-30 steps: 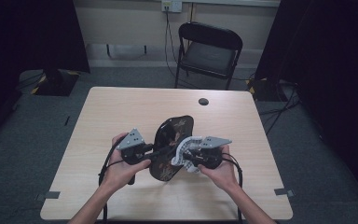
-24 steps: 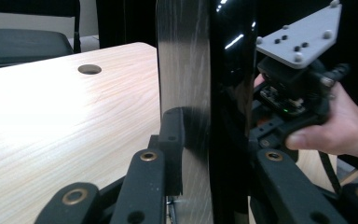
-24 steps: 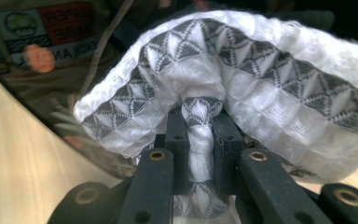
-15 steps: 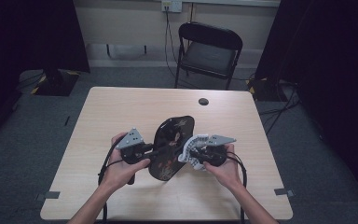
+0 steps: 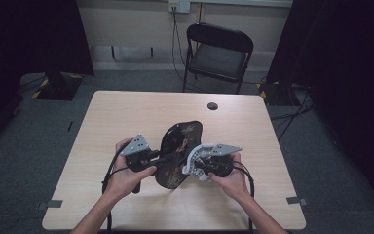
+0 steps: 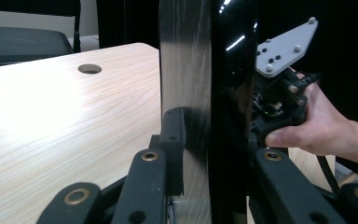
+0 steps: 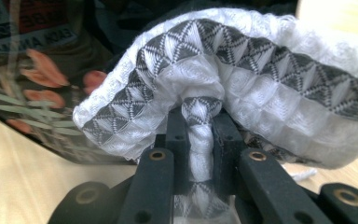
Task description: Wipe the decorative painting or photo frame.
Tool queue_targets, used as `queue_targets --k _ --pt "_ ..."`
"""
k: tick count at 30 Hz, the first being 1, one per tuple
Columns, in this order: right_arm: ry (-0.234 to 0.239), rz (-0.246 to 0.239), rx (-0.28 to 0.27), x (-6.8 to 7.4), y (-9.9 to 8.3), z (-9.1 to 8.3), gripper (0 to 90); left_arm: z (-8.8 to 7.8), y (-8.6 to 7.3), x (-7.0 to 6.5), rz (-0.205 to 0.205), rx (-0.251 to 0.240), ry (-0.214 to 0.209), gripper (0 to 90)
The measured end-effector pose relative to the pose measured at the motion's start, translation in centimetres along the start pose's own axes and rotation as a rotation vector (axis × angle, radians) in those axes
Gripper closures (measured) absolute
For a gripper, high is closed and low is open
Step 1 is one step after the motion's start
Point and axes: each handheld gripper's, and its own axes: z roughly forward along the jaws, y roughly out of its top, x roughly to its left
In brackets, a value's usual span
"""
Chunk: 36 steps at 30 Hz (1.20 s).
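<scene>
Black glossy tray [image 5: 177, 152], tilted on edge above the tabletop [image 5: 126, 117], is clamped by the left tool [image 5: 152, 159], while the right tool [image 5: 198, 165] pinches a white cloth [image 7: 242, 84] against its flowered face.

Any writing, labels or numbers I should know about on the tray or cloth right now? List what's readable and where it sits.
Black tray, top left corner in the right gripper view: two lines of pale lettering above the flower pattern, too blurred and cut off to read.
White and grey cloth: woven triangle pattern, no text.
Grey plate on the right gripper: screw heads, no marking legible.
Table: no writing visible.
</scene>
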Motion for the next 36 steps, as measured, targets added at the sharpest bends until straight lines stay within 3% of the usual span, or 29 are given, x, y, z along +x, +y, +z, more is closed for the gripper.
queue_targets --k 4,7,10,12,14,18,20,21,25,29,32,36 --pt "-0.004 -0.009 0.011 0.2 -0.1 0.1 80.7 0.0 0.0 -0.2 0.009 0.008 -0.003 73.1" --pt "0.027 -0.018 0.013 0.8 -0.1 0.2 80.6 0.0 0.1 -0.2 0.013 0.01 -0.004 73.0" --pt "0.089 -0.066 0.022 2.5 0.0 0.4 80.6 0.0 0.0 -0.1 0.009 0.009 0.008 73.3" --pt "0.08 -0.086 0.029 2.7 0.2 0.5 80.6 0.0 0.0 -0.1 0.004 0.005 0.006 73.3" --pt "0.068 -0.067 0.026 2.3 0.2 0.5 80.6 0.0 0.0 -0.1 0.006 0.008 0.005 73.0" --pt "-0.017 -0.079 0.045 0.8 -0.2 0.4 80.5 0.0 0.0 -0.1 0.011 0.01 -0.001 72.4" --pt "0.01 -0.044 0.037 0.5 -0.4 0.4 80.6 0.0 0.1 -0.1 0.012 0.013 0.0 72.4" --pt "0.017 -0.05 0.037 0.7 -0.4 0.4 80.6 0.0 0.1 0.0 0.012 0.014 -0.003 72.4" --pt "0.098 -0.068 0.028 2.3 -0.1 0.6 80.6 -0.1 0.1 0.0 0.008 0.018 0.0 72.5" --pt "0.184 -0.051 0.024 3.5 -0.2 0.9 80.4 -0.1 0.1 0.0 0.003 0.019 -0.004 72.5" --pt "0.156 -0.054 0.025 3.3 -0.1 0.9 80.6 -0.1 0.1 0.1 0.003 0.018 -0.002 72.5" --pt "0.059 -0.045 0.031 1.9 -0.3 0.8 80.5 -0.1 0.1 0.1 0.001 0.018 -0.003 72.3"
